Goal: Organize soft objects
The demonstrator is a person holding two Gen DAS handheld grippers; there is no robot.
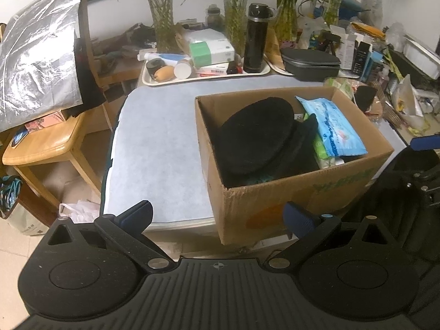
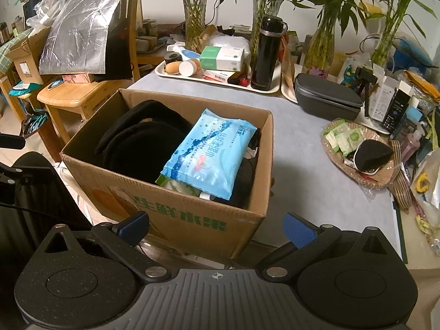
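A brown cardboard box [image 1: 302,192] [image 2: 192,220] stands at the front edge of the table. Inside lie a round black plush cushion [image 1: 255,134] [image 2: 140,143] and a light blue pack of wet wipes [image 1: 332,126] [image 2: 211,154], with more dark fabric under them. My left gripper [image 1: 217,217] is open and empty, held low in front of the box's near left corner. My right gripper [image 2: 217,228] is open and empty too, just before the box's front wall with green print.
A white tray [image 1: 154,81] [image 2: 165,71] with a black flask [image 1: 255,38] [image 2: 268,52], tissue box and small items sits at the back. A dark zip case [image 2: 327,101], a woven basket [image 2: 379,176] with packets, glass vases, and a wooden chair [image 1: 44,148] surround the table.
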